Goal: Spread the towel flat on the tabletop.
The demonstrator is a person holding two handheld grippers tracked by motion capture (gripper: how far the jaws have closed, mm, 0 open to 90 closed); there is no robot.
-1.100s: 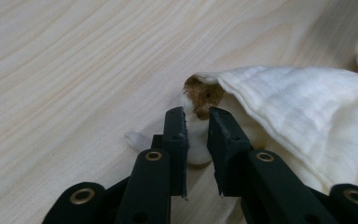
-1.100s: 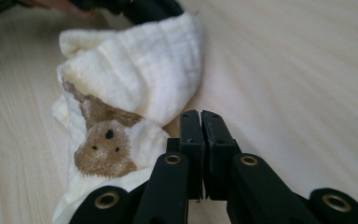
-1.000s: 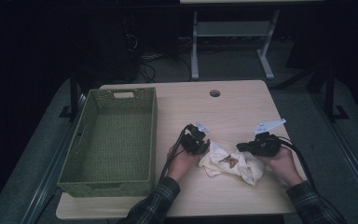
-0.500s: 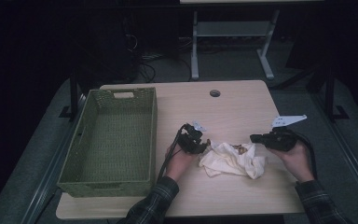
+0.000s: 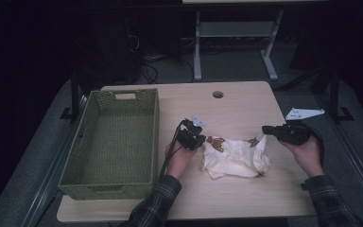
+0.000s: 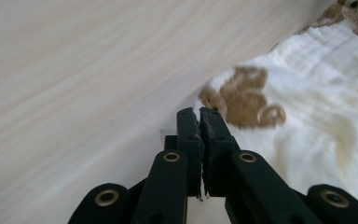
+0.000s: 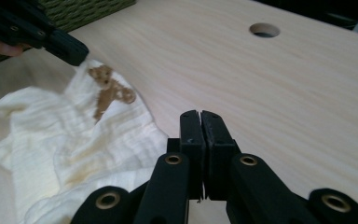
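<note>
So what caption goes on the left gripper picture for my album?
Left tool shut on the edge of a cream cloth with brown bears, on the table.

Crinkled cream muslin cloth with brown bear prints; pale matt wood-grain tabletop; woven green wicker basket; matt black plastic jaws.

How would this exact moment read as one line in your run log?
left gripper: shut on cloth corner | right gripper: shut, holding nothing, beside cloth | cloth: crumpled on table | basket: empty
</note>
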